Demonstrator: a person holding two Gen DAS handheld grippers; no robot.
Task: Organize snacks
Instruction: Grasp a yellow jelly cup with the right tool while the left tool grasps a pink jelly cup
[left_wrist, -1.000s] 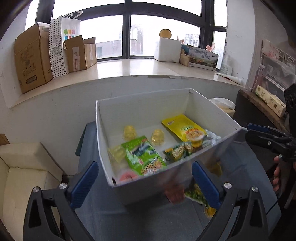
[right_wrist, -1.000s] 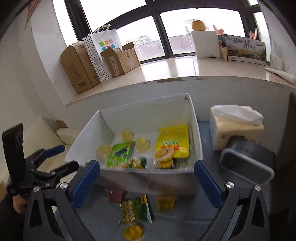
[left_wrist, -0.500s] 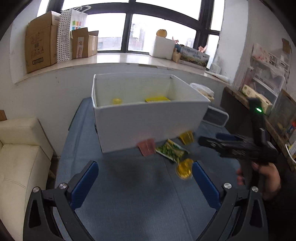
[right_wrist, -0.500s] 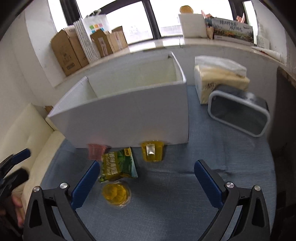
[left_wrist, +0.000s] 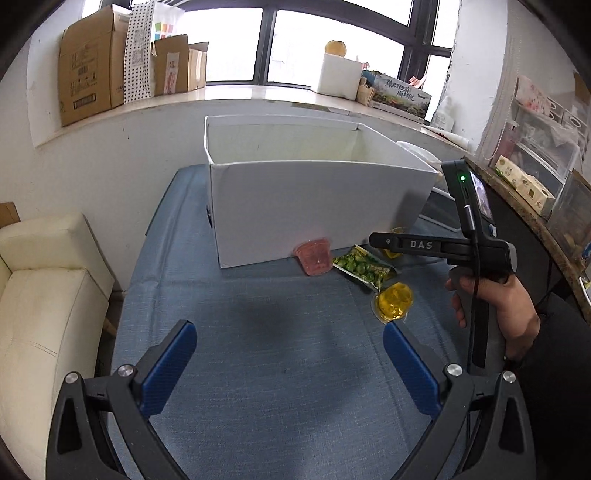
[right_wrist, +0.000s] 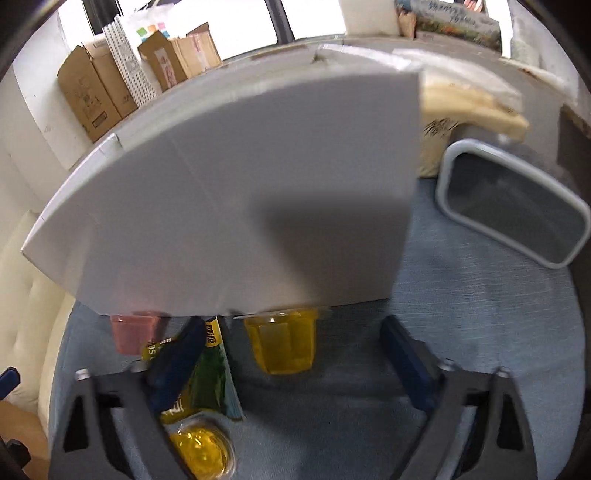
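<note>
Right gripper (right_wrist: 291, 354) low over blue cloth (right_wrist: 461, 314), jaws closing, pads not yet touching the yellow jelly cup (right_wrist: 282, 341) between them, at the white box (right_wrist: 240, 192) base. Green snack packet (right_wrist: 210, 373) under its left finger. Left gripper (left_wrist: 290, 360) spread wide, empty; pink cup (left_wrist: 314, 256) well ahead.

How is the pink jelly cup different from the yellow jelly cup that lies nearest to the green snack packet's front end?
The pink jelly cup lies on its side against the white box; the round yellow jelly cup lies apart from the box, nearer the cameras. The pink one shows its side wall, the yellow one its broad face. Both are small, translucent, and rest on the blue cloth.
</note>
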